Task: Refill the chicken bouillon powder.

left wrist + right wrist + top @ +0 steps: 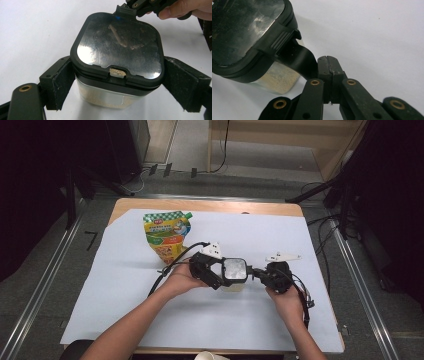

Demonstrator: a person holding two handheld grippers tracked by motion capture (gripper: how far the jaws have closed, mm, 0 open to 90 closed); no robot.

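Observation:
A square clear container (234, 270) with a black lid (117, 47) stands on the white sheet (125, 290) and holds beige powder. A small opening at the lid's near edge (117, 72) shows the powder. My left gripper (231, 279) is shut on the container, one black pad (62, 82) on each side of it (120, 86). My right gripper (256, 271) comes in from the right, its jaws shut together (329, 62). Its tip rests against the black flap (299, 60) that hangs from the lid's ribbed latch; whether the flap is pinched is unclear.
A green and yellow spouted sauce pouch (166, 234) lies flat behind the left hand. A pale paper cup rim (212, 356) shows at the near table edge. The wooden table (200, 204) ends just past the sheet; cables trail from both grippers.

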